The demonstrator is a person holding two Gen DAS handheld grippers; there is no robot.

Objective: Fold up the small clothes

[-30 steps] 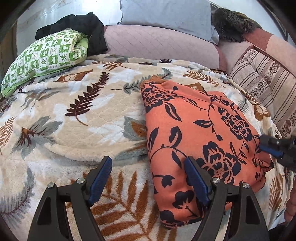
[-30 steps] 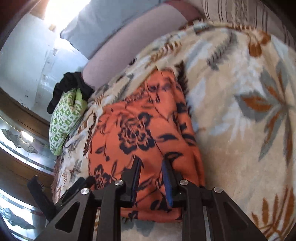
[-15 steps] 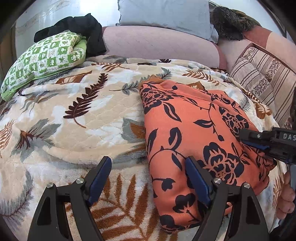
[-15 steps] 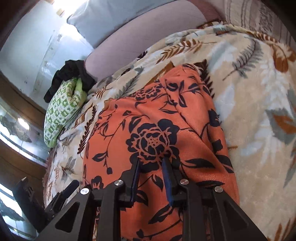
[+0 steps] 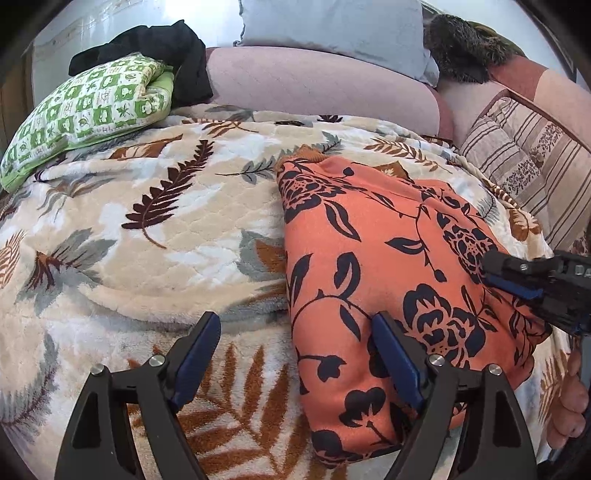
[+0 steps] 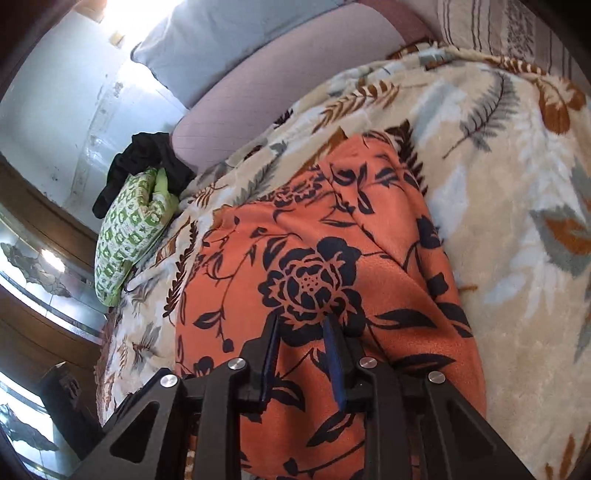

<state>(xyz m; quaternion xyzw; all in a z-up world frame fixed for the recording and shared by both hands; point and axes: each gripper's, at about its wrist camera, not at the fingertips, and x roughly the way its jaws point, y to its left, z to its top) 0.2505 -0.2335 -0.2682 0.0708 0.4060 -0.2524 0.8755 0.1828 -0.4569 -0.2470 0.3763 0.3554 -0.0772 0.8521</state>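
An orange garment with a dark flower print (image 5: 388, 258) lies folded on the leaf-patterned blanket (image 5: 147, 229); it also fills the middle of the right wrist view (image 6: 325, 266). My left gripper (image 5: 295, 354) is open at the garment's near left edge, its right finger resting on the cloth. My right gripper (image 6: 301, 332) hovers over the garment with its jaws a narrow gap apart and nothing between them. It shows at the right edge of the left wrist view (image 5: 517, 280), over the garment's right side.
A green checked pillow (image 5: 85, 110) with a black garment (image 5: 155, 48) behind it lies at the back left. A mauve bolster (image 5: 314, 85), a pale blue pillow (image 5: 332, 29) and a striped cushion (image 5: 524, 162) line the back and right.
My right gripper has moved forward over the garment, from its near edge toward the middle. The left gripper has stayed in place, open.
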